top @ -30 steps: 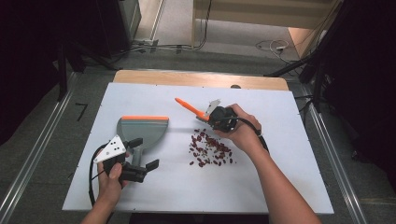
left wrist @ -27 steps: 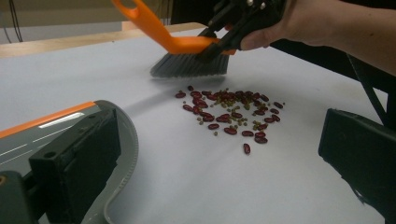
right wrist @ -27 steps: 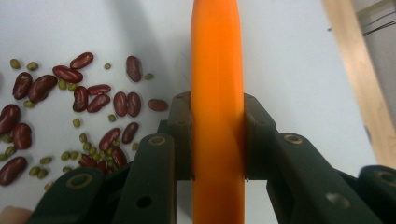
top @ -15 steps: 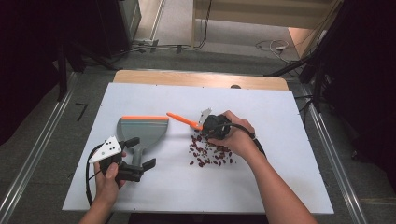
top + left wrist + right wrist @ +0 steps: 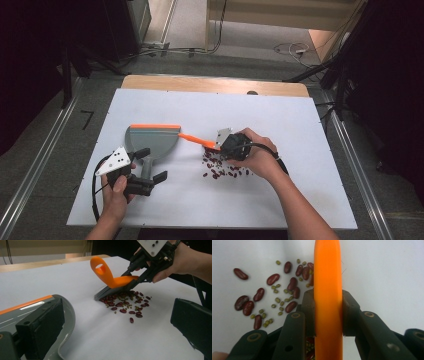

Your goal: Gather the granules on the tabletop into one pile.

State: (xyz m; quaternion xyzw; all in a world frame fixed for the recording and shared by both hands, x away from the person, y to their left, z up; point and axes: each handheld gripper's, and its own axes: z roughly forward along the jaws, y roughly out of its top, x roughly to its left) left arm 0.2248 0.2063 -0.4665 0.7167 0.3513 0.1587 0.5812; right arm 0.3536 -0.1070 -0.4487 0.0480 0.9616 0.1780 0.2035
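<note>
A brush with an orange handle is clamped in my right gripper, which is shut on it. Its dark bristles rest at the far edge of a pile of red and green beans on the white table. From the right gripper view the handle runs up between the pads, beans lying to its left. A grey dustpan with an orange lip lies left of the beans. My left gripper stands open at the dustpan's handle, its left jaw against the pan.
The white board covers a wooden table whose far edge shows behind it. Cables trail on the floor beyond. Metal rails run along both sides of the table.
My right gripper has carried the brush toward the near side and a little left, lowering the bristles onto the beans. The left gripper and the dustpan have stayed where they were.
</note>
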